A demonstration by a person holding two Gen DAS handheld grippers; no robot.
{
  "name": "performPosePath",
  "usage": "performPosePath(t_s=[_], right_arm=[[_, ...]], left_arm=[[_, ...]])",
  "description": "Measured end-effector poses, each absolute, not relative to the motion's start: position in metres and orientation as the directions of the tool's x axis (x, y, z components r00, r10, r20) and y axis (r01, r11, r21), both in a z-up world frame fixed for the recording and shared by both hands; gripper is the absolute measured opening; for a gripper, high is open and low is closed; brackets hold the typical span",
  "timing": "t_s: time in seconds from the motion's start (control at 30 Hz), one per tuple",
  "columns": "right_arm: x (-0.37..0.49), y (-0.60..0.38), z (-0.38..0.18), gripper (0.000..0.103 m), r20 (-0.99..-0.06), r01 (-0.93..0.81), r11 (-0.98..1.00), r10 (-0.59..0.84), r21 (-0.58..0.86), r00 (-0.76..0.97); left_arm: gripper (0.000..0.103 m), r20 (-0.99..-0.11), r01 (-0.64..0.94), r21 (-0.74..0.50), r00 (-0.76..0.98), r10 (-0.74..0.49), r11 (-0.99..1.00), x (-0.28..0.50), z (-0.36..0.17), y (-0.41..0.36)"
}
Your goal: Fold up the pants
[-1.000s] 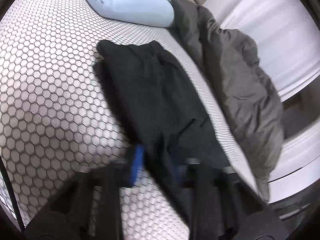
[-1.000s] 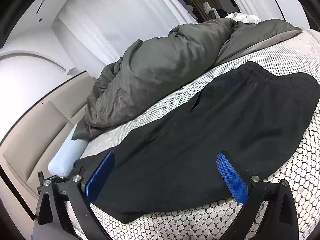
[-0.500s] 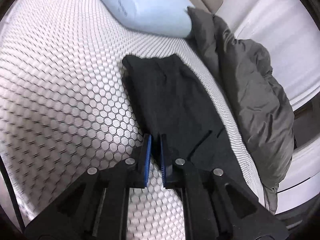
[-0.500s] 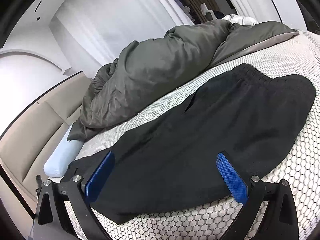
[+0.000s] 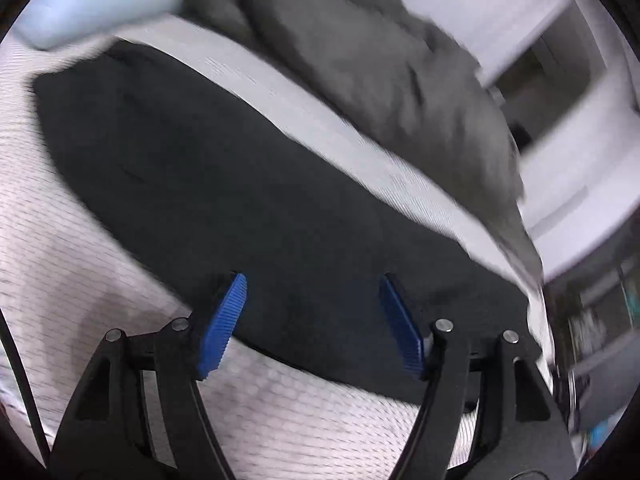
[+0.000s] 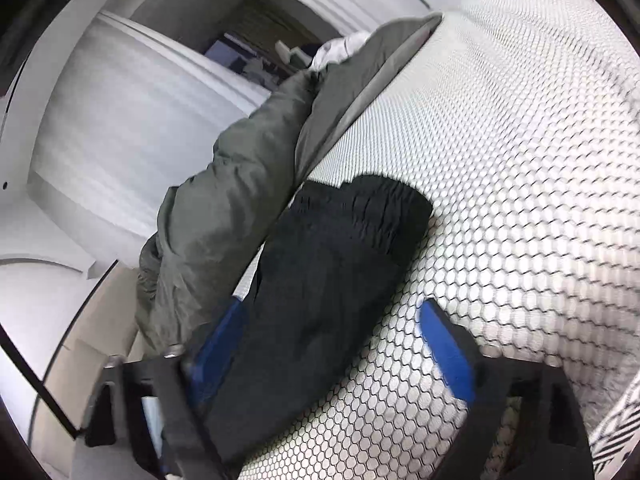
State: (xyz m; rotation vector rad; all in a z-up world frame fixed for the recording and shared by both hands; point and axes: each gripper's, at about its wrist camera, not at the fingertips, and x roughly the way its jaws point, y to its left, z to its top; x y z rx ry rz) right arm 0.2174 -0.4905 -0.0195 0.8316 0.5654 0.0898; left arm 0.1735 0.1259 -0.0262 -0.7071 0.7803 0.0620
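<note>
The left claw (image 5: 312, 320) has just been opening and stands released, its 2 blue pads apart above the black pants (image 5: 248, 200) lying flat on the bed (image 5: 80, 280). The right claw (image 6: 332, 360) has been closing slightly yet stays released, the pants ahead of it beside a grey duvet (image 6: 224, 220). No legible writing shows.

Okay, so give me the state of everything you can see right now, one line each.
Black fabric pants: lying flat, folded lengthwise, unheld.
Grey padded duvet: bunched up beside the pants.
Pale blue pillow: lying at the bed's head.
Left tongs: open, just widened, empty.
Right tongs: open, just narrowing, gripping nothing.
</note>
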Motion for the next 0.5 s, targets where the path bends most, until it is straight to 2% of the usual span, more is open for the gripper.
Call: performPosePath(t_s=[0.07,0.13,0.2,0.23,0.27,0.33,0.4,0.43,0.5], right_arm=[[0.231,-0.486,-0.019,0.077,-0.466,0.142,0.716,0.278,0.683,0.840],[0.247,-0.484,-0.020,0.070,-0.501,0.172,0.738,0.250,0.652,0.829],[0.264,-0.483,-0.031,0.042,-0.535,0.205,0.727,0.254,0.655,0.806],[0.268,-0.481,-0.036,0.018,-0.549,0.215,0.723,0.263,0.657,0.793],[0.270,-0.479,-0.038,0.009,-0.560,0.210,0.730,0.274,0.651,0.782],[0.259,-0.476,-0.027,0.004,-0.531,0.183,0.756,0.246,0.628,0.811],[0.239,-0.474,-0.010,0.004,-0.477,0.139,0.781,0.221,0.609,0.851],[0.231,-0.475,-0.007,0.004,-0.476,0.138,0.790,0.210,0.598,0.854],[0.229,-0.477,-0.018,0.004,-0.537,0.190,0.794,0.194,0.577,0.821]], left_arm=[[0.066,-0.688,-0.272,-0.543,0.686,-0.236,0.794,0.184,-0.033,0.101],[0.066,-0.726,-0.255,-0.474,0.655,-0.210,0.843,0.196,-0.039,0.075],[0.066,-0.753,-0.234,-0.388,0.638,-0.161,0.891,0.207,-0.041,0.061],[0.066,-0.759,-0.229,-0.367,0.634,-0.148,0.902,0.209,-0.042,0.057],[0.067,-0.763,-0.226,-0.354,0.631,-0.141,0.907,0.210,-0.044,0.054],[0.067,-0.758,-0.222,-0.365,0.635,-0.150,0.904,0.209,-0.046,0.056],[0.067,-0.750,-0.222,-0.385,0.641,-0.163,0.896,0.206,-0.046,0.067],[0.067,-0.748,-0.225,-0.388,0.643,-0.163,0.894,0.207,-0.051,0.069],[0.067,-0.750,-0.218,-0.379,0.642,-0.159,0.899,0.206,-0.053,0.069]])
